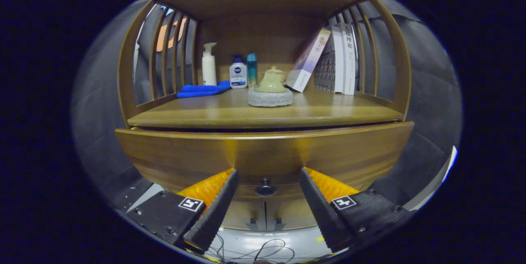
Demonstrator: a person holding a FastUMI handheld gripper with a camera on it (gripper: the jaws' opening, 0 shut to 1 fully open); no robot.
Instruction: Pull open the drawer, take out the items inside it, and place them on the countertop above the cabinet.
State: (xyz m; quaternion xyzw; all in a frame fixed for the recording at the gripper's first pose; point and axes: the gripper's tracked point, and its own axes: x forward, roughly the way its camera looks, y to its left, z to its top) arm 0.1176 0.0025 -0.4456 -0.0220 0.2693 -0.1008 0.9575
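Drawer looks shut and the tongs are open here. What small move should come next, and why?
Probably ease the tongs forward and close on the drawer knob: it sits between the open fingers, untouched, and the drawer front is still flush.

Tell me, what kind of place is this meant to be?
Probably a mock-up of a home: a wooden cabinet holding toiletry bottles, a teapot and books, with black cloth around it. The open gripper faces the drawer knob.
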